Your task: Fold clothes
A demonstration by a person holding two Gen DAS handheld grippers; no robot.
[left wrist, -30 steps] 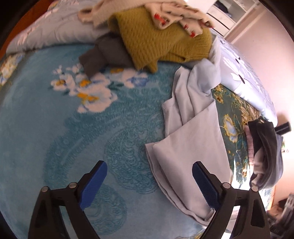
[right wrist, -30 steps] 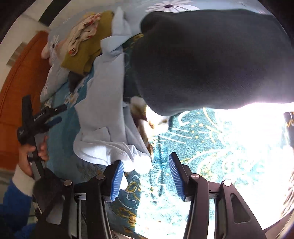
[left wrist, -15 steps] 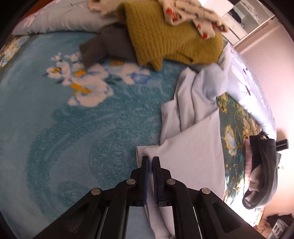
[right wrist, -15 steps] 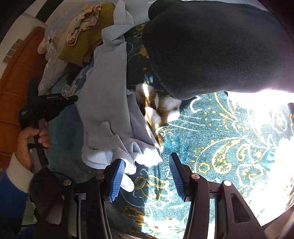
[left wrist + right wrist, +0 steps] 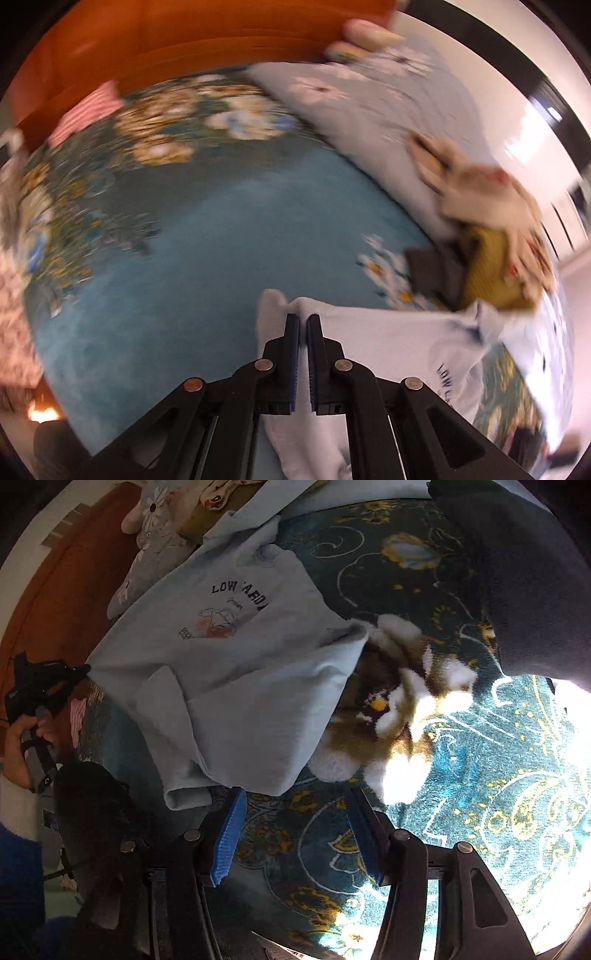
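Two tongs over a bed with a teal floral blanket [image 5: 192, 258]. Left tongs [image 5: 302, 325], low centre of the left wrist view, pinched shut on an edge of the pale blue sweatshirt [image 5: 236, 657] — cloth caught between the blue pads, the rest trailing off toward the lower right of that frame. Much of that view smeared by blur. Heap of other clothes at its right edge: mustard knit [image 5: 491, 269], dark grey garment [image 5: 436, 273], cream cloth with red marks [image 5: 491, 199] on top. Pale floral pillow [image 5: 369, 96] along the upper right, orange-brown headboard [image 5: 184, 40] across the top.

Right tongs [image 5: 295, 834], bottom centre of the right wrist view, standing open with nothing between the pads, having just been widening. Sweatshirt spread across the upper left and middle of this frame, dark lettering and a small printed picture facing up, hem bunched just above the left pad, not gripped. Left tongs seen here at the far left edge, held by a hand [image 5: 22, 746] with a blue sleeve [image 5: 18, 878] below, clamped on the sweatshirt's corner. Large dark grey garment [image 5: 517, 572] filling the upper right.
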